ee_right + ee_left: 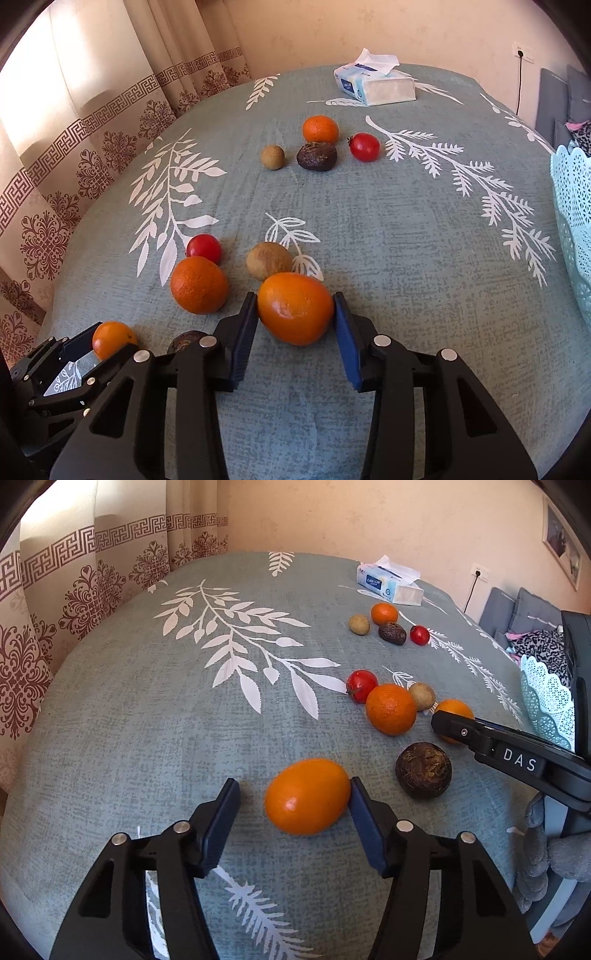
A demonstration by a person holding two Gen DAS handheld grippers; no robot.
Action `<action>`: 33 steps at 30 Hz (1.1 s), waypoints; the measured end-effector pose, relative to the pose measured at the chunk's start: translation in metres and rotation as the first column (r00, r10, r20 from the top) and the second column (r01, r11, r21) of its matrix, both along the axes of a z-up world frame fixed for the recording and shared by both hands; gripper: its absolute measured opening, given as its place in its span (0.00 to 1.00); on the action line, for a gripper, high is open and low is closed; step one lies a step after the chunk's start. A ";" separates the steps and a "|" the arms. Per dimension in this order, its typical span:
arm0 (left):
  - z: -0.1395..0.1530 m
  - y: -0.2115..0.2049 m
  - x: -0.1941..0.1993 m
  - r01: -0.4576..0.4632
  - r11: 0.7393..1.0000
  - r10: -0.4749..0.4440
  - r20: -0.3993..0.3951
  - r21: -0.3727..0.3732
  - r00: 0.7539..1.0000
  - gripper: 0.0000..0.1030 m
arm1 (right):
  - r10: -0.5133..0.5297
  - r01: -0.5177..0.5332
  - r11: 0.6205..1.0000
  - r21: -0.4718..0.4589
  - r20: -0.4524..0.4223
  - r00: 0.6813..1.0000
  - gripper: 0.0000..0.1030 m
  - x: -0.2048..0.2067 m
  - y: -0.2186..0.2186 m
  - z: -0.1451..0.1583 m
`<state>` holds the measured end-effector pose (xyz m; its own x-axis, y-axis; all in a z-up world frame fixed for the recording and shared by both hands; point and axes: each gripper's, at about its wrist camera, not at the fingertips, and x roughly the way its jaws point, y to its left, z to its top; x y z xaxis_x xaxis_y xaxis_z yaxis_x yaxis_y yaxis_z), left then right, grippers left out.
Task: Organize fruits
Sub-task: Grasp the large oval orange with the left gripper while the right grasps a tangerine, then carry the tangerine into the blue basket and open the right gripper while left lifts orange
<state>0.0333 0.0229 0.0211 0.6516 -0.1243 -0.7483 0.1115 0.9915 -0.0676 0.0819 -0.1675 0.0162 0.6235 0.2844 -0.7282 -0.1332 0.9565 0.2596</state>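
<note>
A smooth orange (306, 797) lies on the grey-green leaf-print cloth (147, 720) between the fingers of my left gripper (294, 790). The right pad touches it, the left pad stands a gap away, so the gripper is open. My right gripper (295, 301) is shut on a larger orange (295, 308), with both blue pads against its sides. Close by lie another orange (199, 284), a tomato (204, 249), a brown kiwi (269, 260) and a dark wrinkled fruit (423, 770). The left gripper (94, 345) shows low on the left in the right wrist view.
Farther back sit an orange (320, 129), a small kiwi (272, 157), a dark fruit (316, 156) and a tomato (365, 147). A tissue box (375, 86) stands at the far edge. A pale blue lace basket (572, 229) is at the right. Curtains hang on the left.
</note>
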 end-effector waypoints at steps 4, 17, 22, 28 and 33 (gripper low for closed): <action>0.001 -0.007 -0.002 0.024 1.000 -0.025 0.006 0.002 1.000 0.43 | -0.021 0.021 1.000 -0.001 0.030 0.999 0.41 -0.008 -0.007 0.006; 0.011 -0.013 -0.005 0.024 0.999 -0.025 0.052 0.027 0.998 0.42 | -0.116 0.115 0.993 0.015 0.126 0.985 0.41 -0.026 -0.046 0.036; 0.022 -0.022 -0.006 0.027 0.998 -0.032 0.091 0.050 0.995 0.42 | -0.153 0.153 0.988 0.015 0.178 0.972 0.41 -0.035 -0.062 0.052; 0.037 -0.038 -0.006 0.041 0.996 -0.051 0.133 0.076 0.990 0.42 | -0.211 0.210 0.977 0.029 0.217 0.953 0.41 -0.046 -0.088 0.066; 0.048 -0.054 -0.004 0.065 0.994 -0.077 0.157 0.084 0.985 0.42 | -0.267 0.267 0.963 0.033 0.243 0.933 0.41 -0.054 -0.113 0.074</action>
